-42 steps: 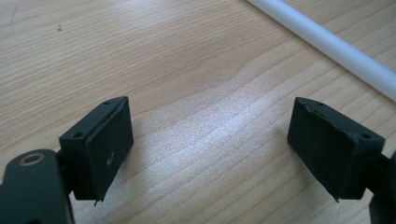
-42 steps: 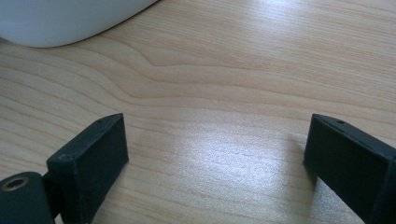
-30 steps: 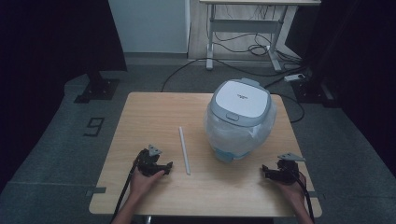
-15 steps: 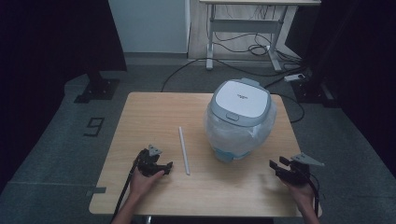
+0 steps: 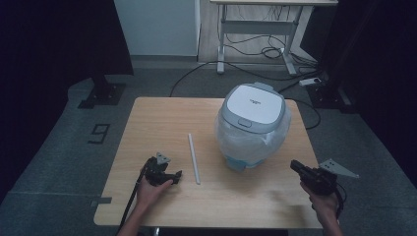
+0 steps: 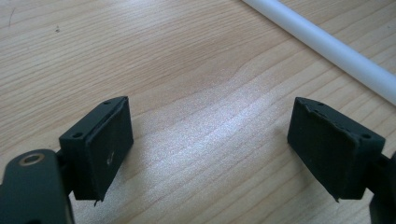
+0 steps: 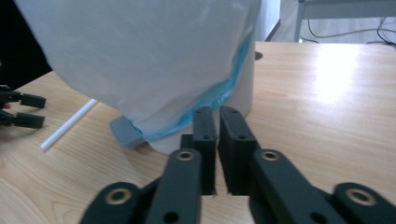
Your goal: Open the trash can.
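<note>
I have a hand-held gripper in each hand and nothing picked up yet. My left hand-held gripper (image 5: 173, 175) rests low on the bench (image 5: 162, 118), jaws apart with bare wood between them, and the white rod (image 5: 194, 158) lies just beside it on the inner side; in the left gripper view the rod (image 6: 327, 46) crosses the upper right corner, clear of both pads. My right hand-held gripper (image 5: 297, 167) is off the bench near the right edge, and its jaws have just been closing: in the right gripper view they stand together (image 7: 218, 121) with nothing between them, pointing at the base of the lidded bin (image 7: 154, 70). That bin (image 5: 252, 125), grey-lidded with a pale bag draped around its body, stands right of the bench's middle, between my two hands but well apart from the left one.

I judge this to be the approach step, before any grasp. To take the rod, the left jaws need to slide sideways until they straddle it, then close. The right jaws would have to open again before gripping anything.

There is open wood in front of me and across the far left. The right edge is close under my right hand, and the bulging bag crowds that side
</note>
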`<action>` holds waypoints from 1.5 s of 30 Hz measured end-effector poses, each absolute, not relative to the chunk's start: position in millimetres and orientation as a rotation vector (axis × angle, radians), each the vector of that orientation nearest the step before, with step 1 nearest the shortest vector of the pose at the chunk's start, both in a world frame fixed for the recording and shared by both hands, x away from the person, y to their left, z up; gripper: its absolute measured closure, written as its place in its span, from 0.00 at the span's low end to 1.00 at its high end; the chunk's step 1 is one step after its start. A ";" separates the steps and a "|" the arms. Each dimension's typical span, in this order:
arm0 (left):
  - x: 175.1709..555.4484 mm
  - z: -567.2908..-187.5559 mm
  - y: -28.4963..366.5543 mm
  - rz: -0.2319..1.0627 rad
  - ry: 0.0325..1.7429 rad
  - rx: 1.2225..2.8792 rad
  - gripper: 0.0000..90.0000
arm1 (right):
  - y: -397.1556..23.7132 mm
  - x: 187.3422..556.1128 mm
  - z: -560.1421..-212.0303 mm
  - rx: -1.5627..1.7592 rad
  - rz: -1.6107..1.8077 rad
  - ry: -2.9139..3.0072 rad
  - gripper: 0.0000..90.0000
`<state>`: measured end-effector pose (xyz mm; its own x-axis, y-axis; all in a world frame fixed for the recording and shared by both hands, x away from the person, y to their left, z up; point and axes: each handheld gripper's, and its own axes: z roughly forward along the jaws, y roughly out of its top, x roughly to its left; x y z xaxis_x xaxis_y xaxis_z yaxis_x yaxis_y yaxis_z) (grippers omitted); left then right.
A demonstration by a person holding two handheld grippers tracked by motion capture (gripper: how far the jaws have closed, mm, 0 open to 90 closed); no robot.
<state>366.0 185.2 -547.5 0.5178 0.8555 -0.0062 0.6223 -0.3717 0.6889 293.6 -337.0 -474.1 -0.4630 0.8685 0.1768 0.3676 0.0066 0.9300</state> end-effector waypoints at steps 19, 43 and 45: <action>370.5 -547.5 187.2 0.461 1.176 2.129 0.16 | -324.2 291.2 -419.6 1.027 1.581 1.884 1.00; 370.5 -547.3 187.2 0.460 1.177 2.131 0.16 | -284.3 318.6 -359.3 0.890 1.695 1.960 1.00; 370.5 -547.2 187.2 0.460 1.177 2.132 0.16 | -283.1 320.6 -357.0 0.889 1.698 1.958 1.00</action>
<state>370.5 187.2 -547.2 0.5348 0.8450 -0.0069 0.6162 -0.3844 0.6874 320.6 -283.1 -357.0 -0.7184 0.6874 0.1067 0.2030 0.0605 0.9773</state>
